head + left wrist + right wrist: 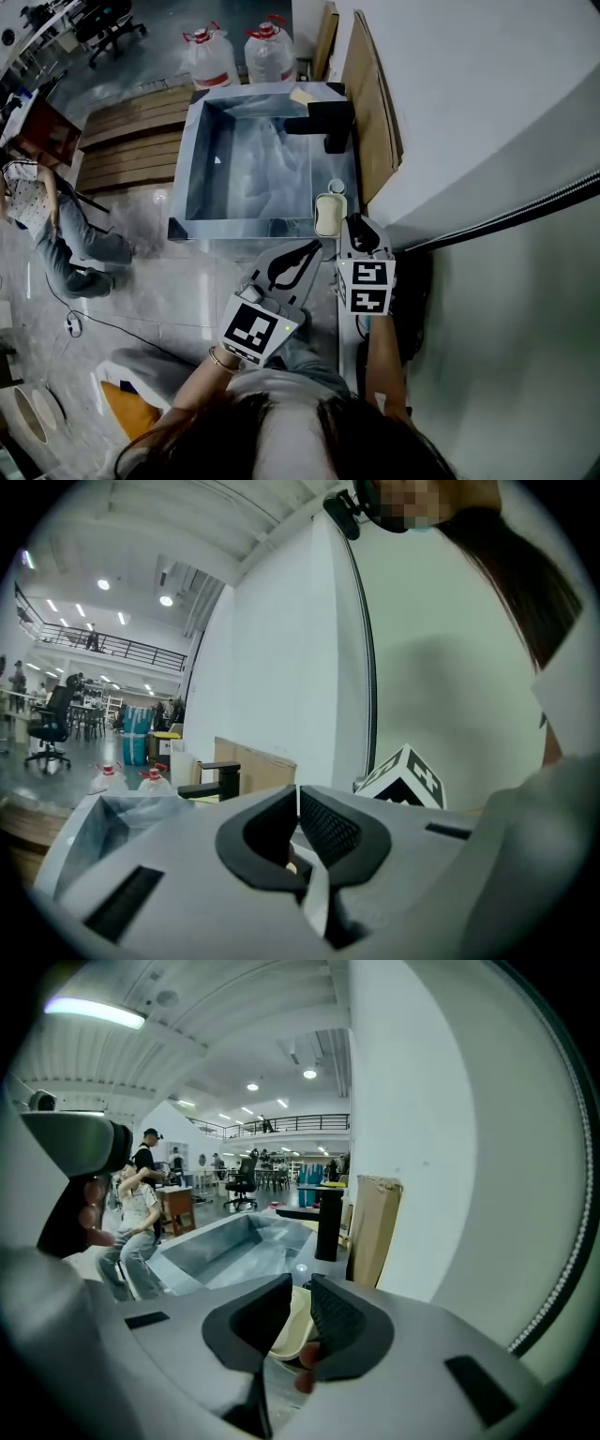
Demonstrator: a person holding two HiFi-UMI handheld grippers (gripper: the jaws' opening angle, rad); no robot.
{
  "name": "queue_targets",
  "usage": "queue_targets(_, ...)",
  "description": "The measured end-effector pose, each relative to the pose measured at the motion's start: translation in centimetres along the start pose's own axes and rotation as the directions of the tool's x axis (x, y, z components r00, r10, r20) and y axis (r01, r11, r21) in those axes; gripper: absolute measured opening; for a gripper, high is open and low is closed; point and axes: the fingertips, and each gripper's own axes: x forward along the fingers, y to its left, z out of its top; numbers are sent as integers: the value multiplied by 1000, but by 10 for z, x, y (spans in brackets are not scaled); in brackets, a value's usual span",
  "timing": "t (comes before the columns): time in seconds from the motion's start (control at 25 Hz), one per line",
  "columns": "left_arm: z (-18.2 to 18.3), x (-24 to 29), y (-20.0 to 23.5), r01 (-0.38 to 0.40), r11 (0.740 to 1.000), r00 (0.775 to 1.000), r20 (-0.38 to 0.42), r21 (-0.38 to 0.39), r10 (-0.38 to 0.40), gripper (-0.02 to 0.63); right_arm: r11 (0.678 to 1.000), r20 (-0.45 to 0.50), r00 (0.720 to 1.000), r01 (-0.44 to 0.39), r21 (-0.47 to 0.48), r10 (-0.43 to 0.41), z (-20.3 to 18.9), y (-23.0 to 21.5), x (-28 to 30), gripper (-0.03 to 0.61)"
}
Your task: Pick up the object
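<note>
The right gripper (300, 1283) is held with its jaws a narrow gap apart, and nothing is clamped between them. Through that gap, just ahead and lower, a cream oval shallow dish (291, 1330) is seen; whether a jaw touches it cannot be told. In the head view the right gripper (361, 232) is found just to the right of the cream oval shallow dish (328, 214), which is set on the near right corner of the rim of a rectangular grey metal sink (244, 227).

The left gripper (298, 794) is closed, its tips pressed together with nothing between them. In the head view the left gripper (314, 246) is placed near the sink's front edge, to the left of the right gripper and just below the dish.

A black square-bodied faucet (323, 120) is mounted on the far right of the sink rim, and a pale block (302, 95) is laid beside it. Brown cardboard sheets (361, 103) are leaned against the white wall (469, 112) to the right of the sink. Two clear water jugs with red caps (211, 56) are stood on the floor beyond the sink. A seated person (56, 234) is seen well apart on the left.

From the right gripper view, the sink (202, 1251), faucet (328, 1222) and cardboard sheets (373, 1227) are lined up past the dish.
</note>
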Motion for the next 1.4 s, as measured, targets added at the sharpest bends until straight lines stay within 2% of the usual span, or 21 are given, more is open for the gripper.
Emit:
queue_targets(0.24, -12, 14, 16, -17, 1000, 999, -33, -14, 17, 9, 1000, -73, 997, -5, 9, 6, -22, -8, 28, 66)
queue_targets(0.48, -17, 27, 30, -15, 999, 999, -28, 28, 16, 9, 999, -122, 992, 8, 44, -3, -41, -17, 55, 72)
queue_targets(0.64, -23, 34, 37, -30, 999, 998, -47, -11, 30, 9, 997, -181, 983, 6, 75, 8, -58, -19, 70, 73)
queue_targets(1.0, -34, 43, 48, -42, 999, 997, -64, -17, 41, 9, 993, -255, 967, 4, 116, 26, -75, -21, 90, 72)
queue_targets(1.12, -41, 44, 52, -60, 997, 994, -89, -57, 55, 9, 990, -283, 958, 0, 140, 40, -80, -21, 94, 73)
queue_targets(1.4, -47, 50, 52, -59, 997, 994, -94, -59, 53, 9, 989, -324, 945, 17, 150, 32, -83, -24, 96, 70)
